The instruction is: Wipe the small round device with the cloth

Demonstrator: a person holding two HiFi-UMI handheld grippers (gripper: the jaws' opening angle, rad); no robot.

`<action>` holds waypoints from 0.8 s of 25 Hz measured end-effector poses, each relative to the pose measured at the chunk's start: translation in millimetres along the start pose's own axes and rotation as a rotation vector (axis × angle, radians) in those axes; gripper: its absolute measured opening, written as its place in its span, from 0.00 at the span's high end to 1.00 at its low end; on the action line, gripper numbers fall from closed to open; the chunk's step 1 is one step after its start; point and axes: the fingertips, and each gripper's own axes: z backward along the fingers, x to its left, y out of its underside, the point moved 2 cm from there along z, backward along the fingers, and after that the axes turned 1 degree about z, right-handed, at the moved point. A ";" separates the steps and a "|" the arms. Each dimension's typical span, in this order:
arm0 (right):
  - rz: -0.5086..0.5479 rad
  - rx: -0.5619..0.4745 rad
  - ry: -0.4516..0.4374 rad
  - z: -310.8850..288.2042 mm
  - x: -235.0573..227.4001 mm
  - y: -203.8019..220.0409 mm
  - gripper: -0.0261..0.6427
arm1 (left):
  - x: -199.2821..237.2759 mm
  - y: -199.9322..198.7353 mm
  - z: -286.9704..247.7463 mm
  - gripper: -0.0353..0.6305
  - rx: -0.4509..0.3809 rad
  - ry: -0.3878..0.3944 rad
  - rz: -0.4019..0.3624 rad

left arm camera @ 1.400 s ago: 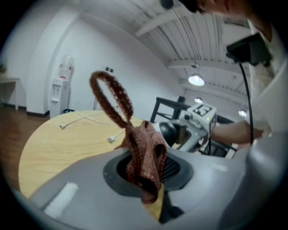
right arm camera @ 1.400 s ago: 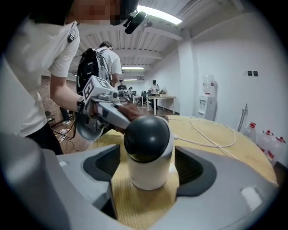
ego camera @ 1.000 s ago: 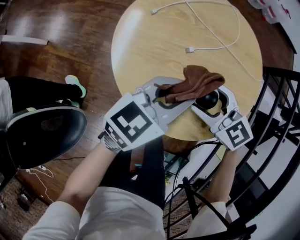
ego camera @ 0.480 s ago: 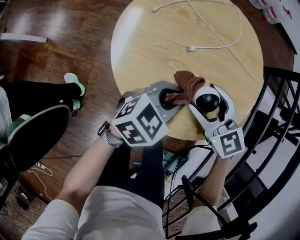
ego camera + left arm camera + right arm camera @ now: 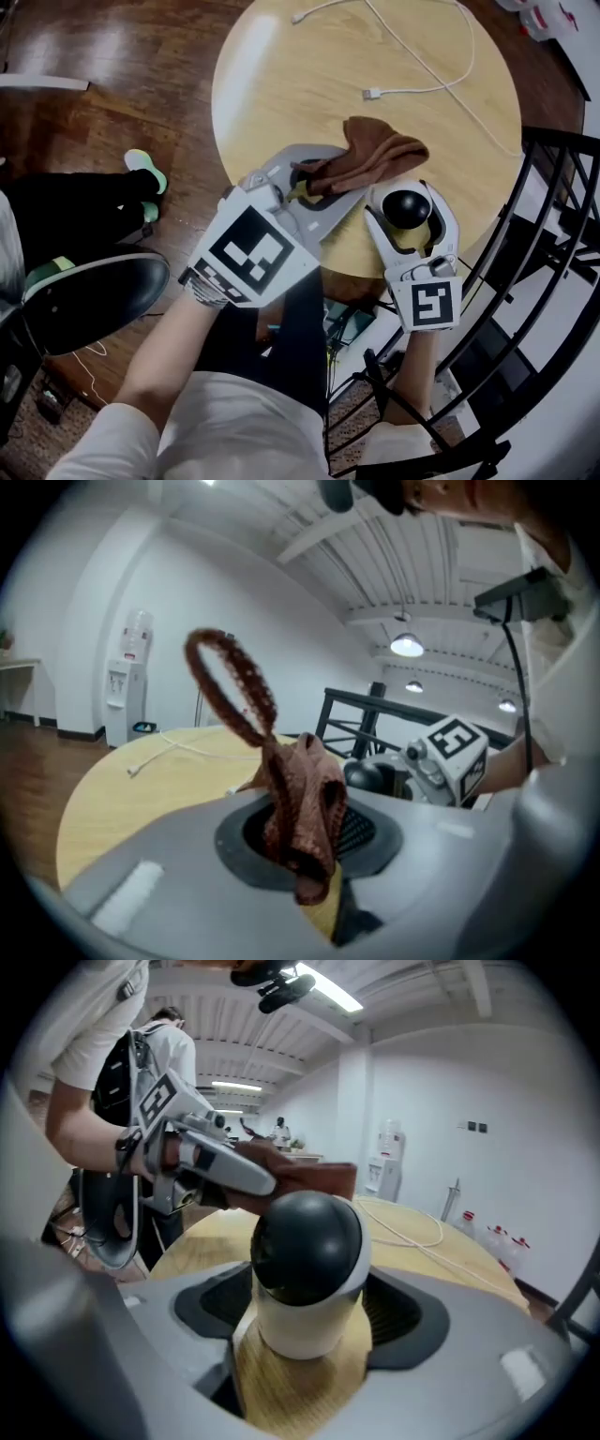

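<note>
The small round device, black dome on a white body, stands between the jaws of my right gripper at the near edge of the round table. In the right gripper view the device touches both pads; these jaws have just been opening slightly with it between them. My left gripper is shut on one end of the brown cloth, whose free end lies on the table just beyond the device. In the left gripper view the cloth rises from the pinched jaws in a loop.
A white cable curls across the far half of the table. A black metal railing runs close on the right. On the left of the dark wood floor are a black seat and another person's shoe.
The left gripper pushed the cloth against the device, then drew back left, leaving it spread on the table. The right gripper turned, its cube swinging toward the near left with the device.
</note>
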 end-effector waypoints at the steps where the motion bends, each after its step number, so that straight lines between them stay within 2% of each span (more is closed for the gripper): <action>1: 0.022 -0.009 -0.044 1.0 0.9 -2.3 0.40 | -1.4 -11.0 3.4 0.84 -0.035 0.001 0.002; 4: 0.079 -0.023 -0.185 5.2 0.4 -3.7 0.38 | -12.2 -32.7 7.1 0.84 -0.119 0.021 0.050; 6: 0.113 -0.023 -0.282 4.2 -0.5 -0.7 0.38 | -22.9 -31.8 1.9 0.84 -0.117 0.045 0.043; 8: 0.128 -0.024 -0.367 0.9 0.4 1.7 0.38 | -33.6 -22.6 -7.0 0.84 -0.091 0.048 -0.023; 10: 0.126 -0.030 -0.405 -2.5 -0.4 1.7 0.38 | -40.8 -8.2 -13.0 0.84 -0.051 0.009 -0.098; 12: 0.127 -0.048 -0.393 -5.1 -2.4 0.4 0.44 | -44.6 3.3 -14.5 0.84 -0.017 -0.047 -0.142; 14: 0.113 -0.066 -0.364 -4.8 -2.9 -0.4 0.45 | -49.2 14.8 -14.5 0.84 0.012 -0.076 -0.179; 20: 0.063 -0.092 -0.261 -4.8 -4.2 -0.8 0.45 | -49.0 55.3 -16.4 0.84 0.172 -0.071 -0.331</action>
